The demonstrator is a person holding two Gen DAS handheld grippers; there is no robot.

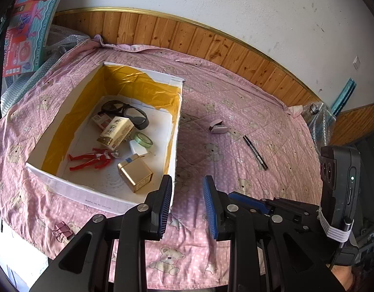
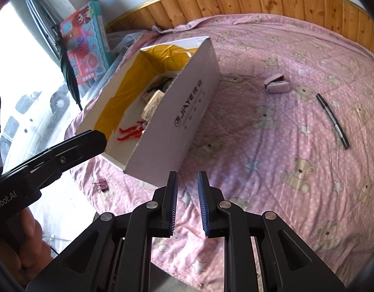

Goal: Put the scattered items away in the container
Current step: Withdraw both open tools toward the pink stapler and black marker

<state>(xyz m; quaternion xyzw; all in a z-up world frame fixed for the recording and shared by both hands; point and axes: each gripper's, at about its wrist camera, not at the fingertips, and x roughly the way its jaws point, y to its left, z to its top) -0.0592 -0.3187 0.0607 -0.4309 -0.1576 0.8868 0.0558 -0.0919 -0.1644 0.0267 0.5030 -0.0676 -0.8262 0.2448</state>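
— Three items lie outside the box (image 1: 172,131): clip (image 1: 62,228), stapler (image 1: 218,128), pen (image 1: 255,152).
— Left gripper (image 1: 187,204) and right gripper (image 2: 187,202) hang released, empty; probably between picks, reach next.

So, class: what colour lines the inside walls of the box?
Yellow-gold lining, clearest in the left wrist view.

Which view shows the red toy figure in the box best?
Left wrist: the red toy figure lies fully visible on the white cardboard box floor. In the right wrist view the box wall hides most of it.
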